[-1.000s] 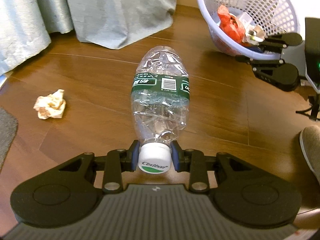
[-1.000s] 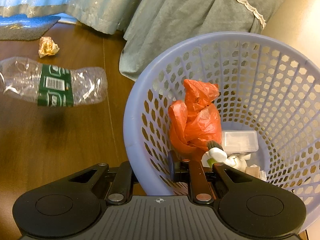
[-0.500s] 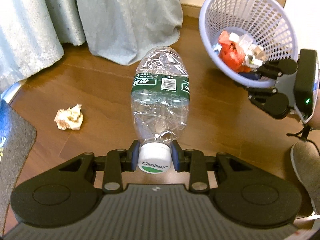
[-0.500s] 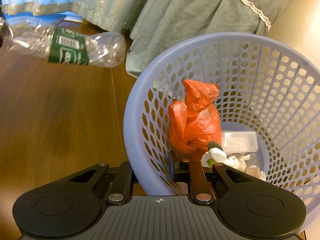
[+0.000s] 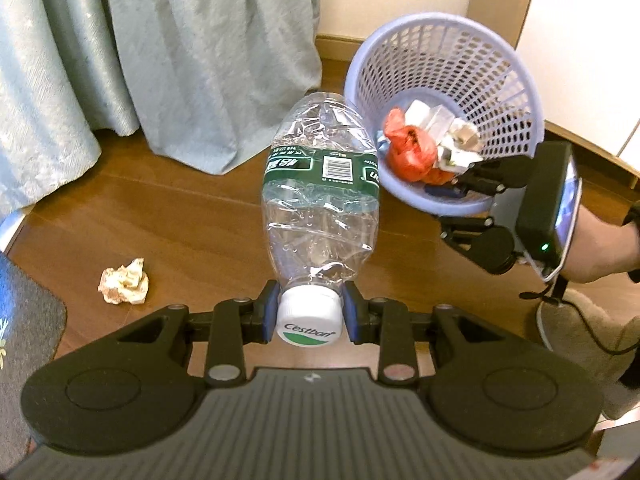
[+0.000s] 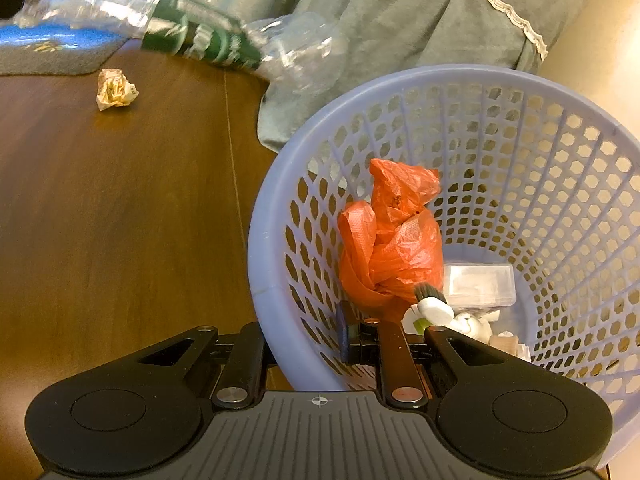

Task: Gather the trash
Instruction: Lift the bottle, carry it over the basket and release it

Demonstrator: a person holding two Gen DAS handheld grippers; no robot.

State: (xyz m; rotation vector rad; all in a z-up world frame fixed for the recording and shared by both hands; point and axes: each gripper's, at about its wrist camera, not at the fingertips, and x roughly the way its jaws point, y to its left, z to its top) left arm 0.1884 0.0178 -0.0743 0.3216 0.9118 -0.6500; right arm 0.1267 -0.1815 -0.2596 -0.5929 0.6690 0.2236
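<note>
While blurred elsewhere, bottle cap (image 5: 307,320) shows in left jaws.

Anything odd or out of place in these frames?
Two things. A crumpled paper wad lies loose on the wood floor beside the rug, uncollected. The basket is tipped, its rim clamped in the right gripper. The bottle in the left gripper is crushed, as trash would be.
</note>
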